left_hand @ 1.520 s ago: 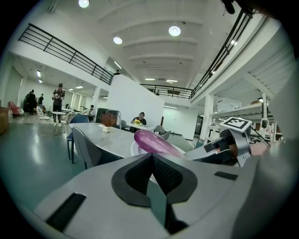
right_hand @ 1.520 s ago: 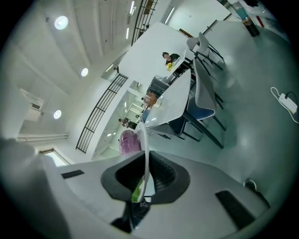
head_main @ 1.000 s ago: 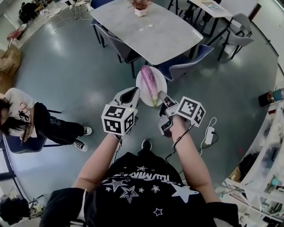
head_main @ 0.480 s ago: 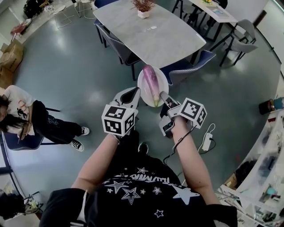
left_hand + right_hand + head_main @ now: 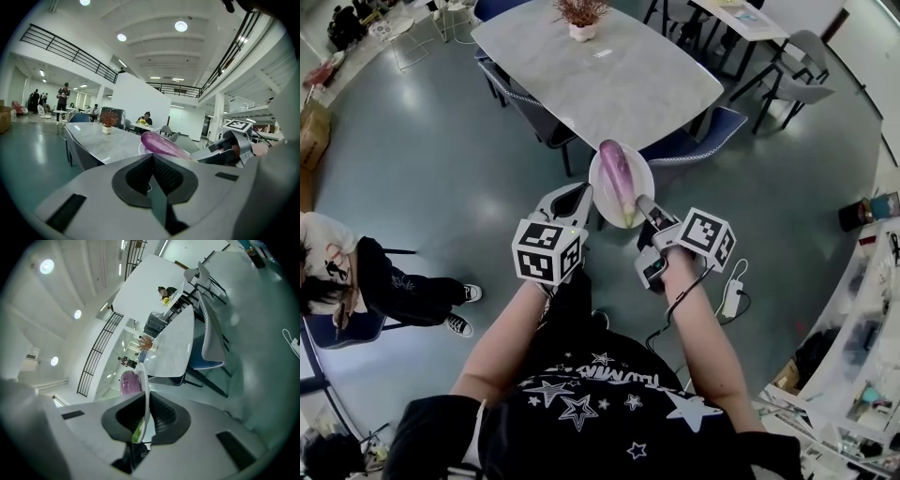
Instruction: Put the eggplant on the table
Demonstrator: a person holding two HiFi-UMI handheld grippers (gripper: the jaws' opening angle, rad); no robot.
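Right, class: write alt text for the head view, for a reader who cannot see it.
Seen from above, a person holds a white plate bearing a purple eggplant, its rim clamped in the right gripper; the left gripper, jaws shut and empty, is beside it. A grey table with a potted plant lies ahead.

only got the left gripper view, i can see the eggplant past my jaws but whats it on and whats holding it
Observer: The eggplant lies on a white plate; the right hand-held gripper is shut on the plate's rim.
Operator: is it over the table yet
Observer: No. In the head view the plate shows short of the table, next to a blue chair.
Operator: anyone in the way
Observer: A person sits off to the left, well away from the line to the table.
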